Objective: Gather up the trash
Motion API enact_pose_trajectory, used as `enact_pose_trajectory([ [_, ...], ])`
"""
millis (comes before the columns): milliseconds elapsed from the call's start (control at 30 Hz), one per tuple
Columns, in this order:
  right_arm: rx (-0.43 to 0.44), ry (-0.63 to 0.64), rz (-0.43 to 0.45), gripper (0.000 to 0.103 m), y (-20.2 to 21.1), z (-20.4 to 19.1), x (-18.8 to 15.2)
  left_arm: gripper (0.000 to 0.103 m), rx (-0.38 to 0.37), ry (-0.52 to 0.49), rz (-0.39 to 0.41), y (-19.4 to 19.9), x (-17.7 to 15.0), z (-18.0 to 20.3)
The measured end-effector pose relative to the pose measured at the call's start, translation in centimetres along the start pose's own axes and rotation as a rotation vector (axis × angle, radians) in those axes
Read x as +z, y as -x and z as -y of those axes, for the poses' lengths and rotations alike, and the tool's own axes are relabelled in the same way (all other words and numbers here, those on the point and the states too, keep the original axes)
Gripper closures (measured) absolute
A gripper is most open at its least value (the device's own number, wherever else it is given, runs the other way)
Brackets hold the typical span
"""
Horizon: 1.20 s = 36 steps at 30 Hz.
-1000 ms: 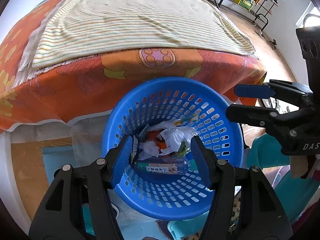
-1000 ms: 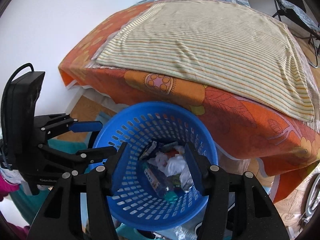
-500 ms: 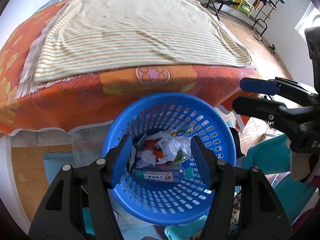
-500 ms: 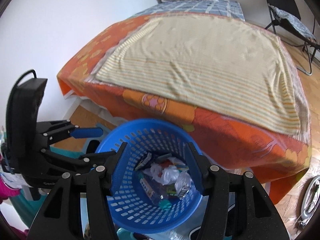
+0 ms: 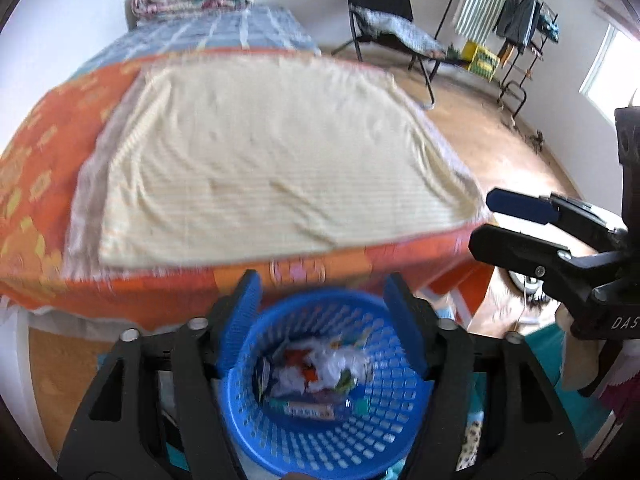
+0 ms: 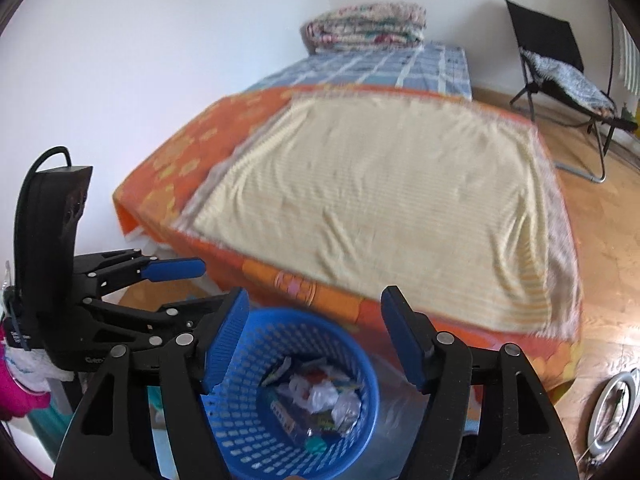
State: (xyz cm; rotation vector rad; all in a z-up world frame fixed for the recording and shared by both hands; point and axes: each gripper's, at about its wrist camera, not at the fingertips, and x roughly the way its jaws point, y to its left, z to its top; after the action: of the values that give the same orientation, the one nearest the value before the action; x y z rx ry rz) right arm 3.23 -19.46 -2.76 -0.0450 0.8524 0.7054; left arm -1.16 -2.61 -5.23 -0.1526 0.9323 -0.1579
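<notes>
A blue perforated basket (image 5: 384, 416) stands on the floor at the foot of the bed and holds crumpled white paper, wrappers and a plastic bottle (image 5: 308, 407). It also shows in the right wrist view (image 6: 256, 432), with the trash (image 6: 320, 396) inside. My left gripper (image 5: 324, 320) is open and empty, high above the basket. My right gripper (image 6: 312, 332) is open and empty too, above the basket. Each gripper shows in the other's view, the right one (image 5: 516, 220) at the right, the left one (image 6: 176, 284) at the left.
A bed with an orange cover (image 5: 52, 152) and a striped cream sheet (image 5: 260, 152) fills the middle. A folded quilt (image 6: 364, 26) lies at its head. A black folding chair (image 5: 380, 12) and a clothes rack (image 5: 516, 12) stand on the wooden floor beyond.
Both grippers have lifted up and back from the basket, so it looks smaller and lower and more of the bed and room shows. Both stayed open.
</notes>
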Motion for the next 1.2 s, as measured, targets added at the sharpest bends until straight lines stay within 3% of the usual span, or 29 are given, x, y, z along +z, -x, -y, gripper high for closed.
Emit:
enact_pose_trajectory([
  [233,-0.036,-0.002,0.090,0.029,2.4,1.0,3.2,0.028,0.032,-0.017,0.123,2.6,4.3,0.2],
  [400,-0.086,0.004,0.180,0.024,4.3,1.7,5.1,0.017,0.055,-0.011,0.221,4.5,6.9,0.2],
  [567,-0.114,0.012,0.237,0.023,5.1,2.3,6.6,0.014,0.058,0.004,0.297,5.7,8.7,0.4],
  [700,-0.125,-0.012,0.254,0.023,4.7,3.0,7.0,0.004,0.073,0.001,0.319,5.8,9.3,0.7],
  [833,-0.128,-0.017,0.236,0.023,3.6,3.3,7.3,0.004,0.062,0.018,0.335,5.7,9.5,0.4],
  [1200,-0.122,-0.061,0.163,0.023,0.7,4.0,7.0,0.001,0.069,0.097,0.266,4.1,9.1,-1.0],
])
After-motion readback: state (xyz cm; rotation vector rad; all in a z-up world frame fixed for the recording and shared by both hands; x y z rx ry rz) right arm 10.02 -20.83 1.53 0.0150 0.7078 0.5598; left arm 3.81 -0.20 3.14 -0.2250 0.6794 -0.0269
